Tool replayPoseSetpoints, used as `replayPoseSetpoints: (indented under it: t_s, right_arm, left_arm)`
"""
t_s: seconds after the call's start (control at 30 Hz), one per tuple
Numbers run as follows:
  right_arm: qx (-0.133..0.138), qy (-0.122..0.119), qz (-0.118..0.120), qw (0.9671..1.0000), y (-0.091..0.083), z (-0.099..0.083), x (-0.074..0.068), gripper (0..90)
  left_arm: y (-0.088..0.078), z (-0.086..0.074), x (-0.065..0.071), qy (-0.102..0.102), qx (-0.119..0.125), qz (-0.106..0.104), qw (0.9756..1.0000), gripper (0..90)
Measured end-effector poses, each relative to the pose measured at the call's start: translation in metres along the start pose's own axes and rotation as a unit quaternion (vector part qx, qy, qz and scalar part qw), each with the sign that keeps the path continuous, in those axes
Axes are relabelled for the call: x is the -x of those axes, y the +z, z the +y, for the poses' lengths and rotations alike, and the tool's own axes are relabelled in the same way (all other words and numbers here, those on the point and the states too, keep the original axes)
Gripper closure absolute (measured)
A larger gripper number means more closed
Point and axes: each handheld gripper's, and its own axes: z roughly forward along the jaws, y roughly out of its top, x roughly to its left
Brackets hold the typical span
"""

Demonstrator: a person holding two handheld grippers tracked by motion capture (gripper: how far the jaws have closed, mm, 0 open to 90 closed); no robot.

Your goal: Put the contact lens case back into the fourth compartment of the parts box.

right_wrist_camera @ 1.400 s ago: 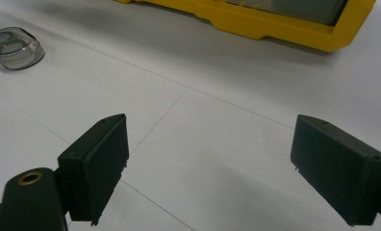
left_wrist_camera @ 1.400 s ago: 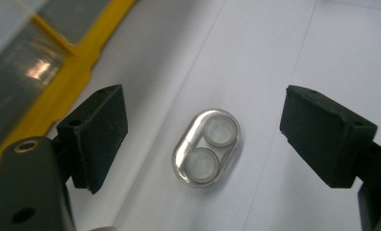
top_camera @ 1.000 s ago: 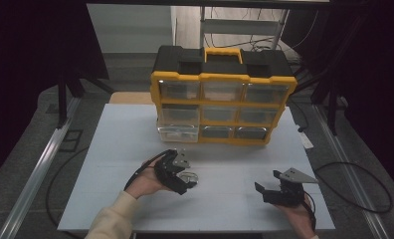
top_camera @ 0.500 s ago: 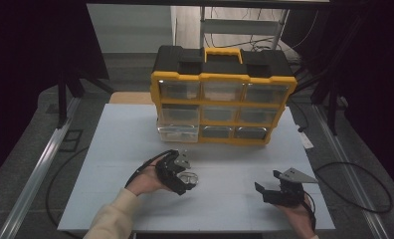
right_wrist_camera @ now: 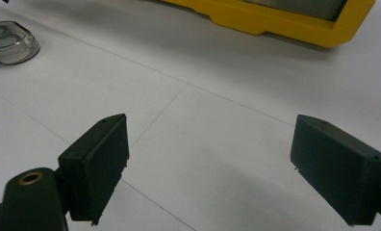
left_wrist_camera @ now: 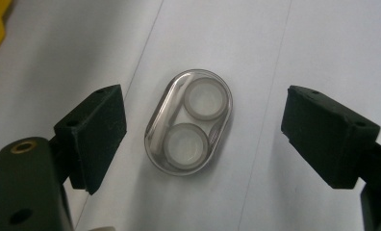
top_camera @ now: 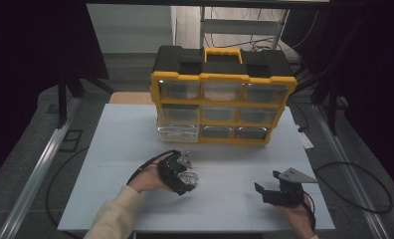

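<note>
A small clear oval case [left_wrist_camera: 188,127] with two round grey rings inside lies flat on the white table. My left gripper [left_wrist_camera: 203,139] hovers straight over it, jaws open wide, one on each side and neither touching it. In the high view the left gripper [top_camera: 182,175] sits at the table's front middle with the clear case [top_camera: 189,178] under its tips. My right gripper [top_camera: 265,191] rests low at the front right, open, with only bare table between its jaws [right_wrist_camera: 205,166]. The clear case [right_wrist_camera: 8,41] lies far off at the upper left of the right gripper view.
A yellow and black drawer organizer [top_camera: 222,97] stands at the back of the white table [top_camera: 110,149]; its lower left clear drawer [top_camera: 177,130] is pulled out a little. Its yellow base [right_wrist_camera: 275,21] crosses the top of the right gripper view. Cables trail off both sides.
The left hand and its gripper shifted slightly toward the organizer over the clear case. The right gripper has stayed still.
</note>
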Motion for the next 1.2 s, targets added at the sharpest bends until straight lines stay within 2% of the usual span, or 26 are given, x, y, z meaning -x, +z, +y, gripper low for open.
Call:
replayPoseSetpoints:
  t_s: [0.27, 0.43, 0.73, 0.97, 1.1, 1.2]
  right_arm:
    - [0.006, 0.000, -0.007, 1.0000, -0.001, 0.000, 0.000, 14.6]
    - [0.005, -0.003, -0.007, 1.0000, 0.000, 0.000, 0.000, 14.7]
    - [0.007, -0.002, -0.011, 0.9999, -0.001, 0.000, 0.000, 14.9]
    - [0.006, -0.001, -0.010, 0.9999, -0.001, 0.000, 0.000, 14.9]
    - [0.006, -0.003, -0.008, 0.9999, -0.001, 0.000, 0.000, 14.9]
    - [0.005, -0.003, -0.008, 0.9999, -0.001, 0.000, 0.000, 14.9]
  left_arm:
    - [0.009, 0.000, -0.005, -0.004, -0.012, -0.001, 0.9999, 16.4]
    - [0.015, 0.000, -0.010, -0.006, -0.018, -0.014, 0.9997, 16.5]
    - [0.022, 0.002, -0.013, 0.004, -0.036, -0.028, 0.9990, 17.4]
    - [0.028, 0.002, -0.015, 0.009, -0.043, -0.031, 0.9986, 24.0]
    - [0.027, 0.001, -0.017, 0.010, -0.039, -0.028, 0.9988, 28.4]
    - [0.025, -0.001, -0.019, 0.011, -0.033, -0.024, 0.9991, 40.4]
